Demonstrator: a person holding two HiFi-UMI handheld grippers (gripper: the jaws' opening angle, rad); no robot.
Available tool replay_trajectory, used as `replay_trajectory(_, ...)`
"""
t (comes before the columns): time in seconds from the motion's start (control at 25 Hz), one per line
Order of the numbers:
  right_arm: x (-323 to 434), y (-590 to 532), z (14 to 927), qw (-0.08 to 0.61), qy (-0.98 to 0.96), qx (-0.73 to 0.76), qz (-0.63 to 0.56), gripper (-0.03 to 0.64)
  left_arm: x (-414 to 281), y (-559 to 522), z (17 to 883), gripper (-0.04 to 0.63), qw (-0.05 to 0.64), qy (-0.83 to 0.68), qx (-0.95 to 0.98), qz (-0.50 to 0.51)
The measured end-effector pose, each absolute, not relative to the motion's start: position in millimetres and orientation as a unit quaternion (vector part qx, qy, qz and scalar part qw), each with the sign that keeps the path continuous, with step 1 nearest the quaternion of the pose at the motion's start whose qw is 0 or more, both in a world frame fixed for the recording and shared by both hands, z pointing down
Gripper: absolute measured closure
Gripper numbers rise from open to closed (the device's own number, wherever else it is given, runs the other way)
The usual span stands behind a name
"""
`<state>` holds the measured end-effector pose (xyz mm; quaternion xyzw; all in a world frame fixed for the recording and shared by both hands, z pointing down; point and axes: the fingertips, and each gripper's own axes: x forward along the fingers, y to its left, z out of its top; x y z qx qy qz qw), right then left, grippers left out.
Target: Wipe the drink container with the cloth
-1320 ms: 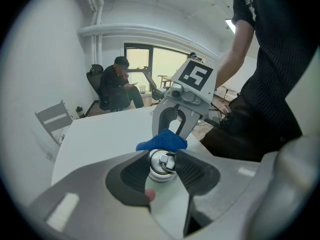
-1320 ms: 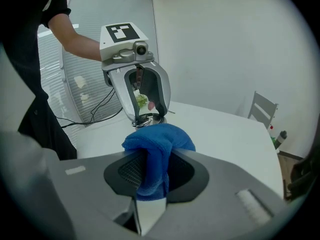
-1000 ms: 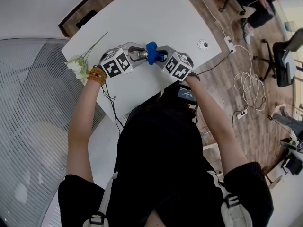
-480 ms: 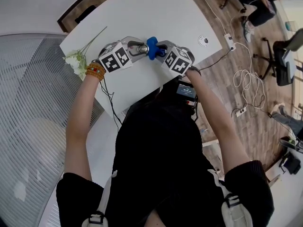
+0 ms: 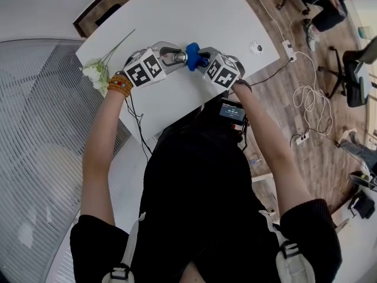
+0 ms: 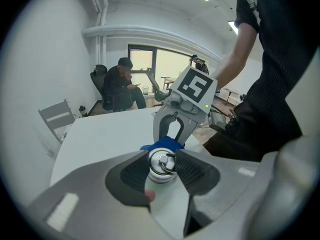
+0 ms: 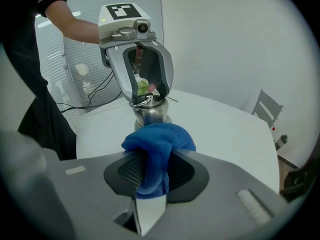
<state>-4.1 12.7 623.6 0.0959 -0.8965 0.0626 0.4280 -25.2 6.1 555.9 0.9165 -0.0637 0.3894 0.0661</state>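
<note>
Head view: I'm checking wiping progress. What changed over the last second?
Nothing clear: the whole picture shifts slightly, so the camera probably moved. The left gripper stays shut on the bottle, and the right gripper stays shut on the cloth, held at the bottle's side over the table.

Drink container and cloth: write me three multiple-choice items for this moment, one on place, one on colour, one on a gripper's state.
1. Where is the drink container?
A. between the left gripper's jaws
B. on the floor
C. on a chair

2. What colour is the cloth?
A. red
B. white
C. blue

3. What state is the right gripper in?
A. open, empty
B. shut on the cloth
C. shut on the drink container

Answers: 1 A, the left gripper view shows its jaws closed on the container's top; 2 C, it is blue in every view; 3 B, the cloth is pinched between its jaws.
</note>
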Motion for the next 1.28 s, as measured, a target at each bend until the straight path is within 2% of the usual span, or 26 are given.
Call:
replay_trajectory(0.44,0.2,10.4,661.7,0.476,-0.873,0.084,0.073,0.502,-22.4,4.0,552.8,0.423,0.067,-0.071,0.917,0.386)
replay_trajectory(0.64,-0.3,10.8,683.4,0.547,-0.833,0.056,0.063,0.5,-23.0,5.4,553.3,0.423,0.07,-0.076,0.918,0.383)
replay_trajectory(0.76,-0.3,10.2,684.5,0.564,-0.823,0.04,0.063,0.5,-22.2,5.0,550.5,0.423,0.073,-0.089,0.921,0.372)
replay_trajectory(1.0,13.1,10.6,682.3,0.543,-0.837,0.021,0.062,0.494,-18.6,6.4,549.0,0.423,0.071,-0.162,0.929,0.326)
replay_trajectory(1.16,34.6,-5.7,633.3,0.492,-0.869,-0.053,0.006,0.494,-33.9,12.3,535.1,0.343,0.11,-0.295,0.908,0.278)
replay_trajectory(1.28,46.1,-23.7,582.3,0.445,-0.881,-0.146,-0.067,0.494,-38.6,22.8,528.3,0.336,0.143,-0.388,0.873,0.259)
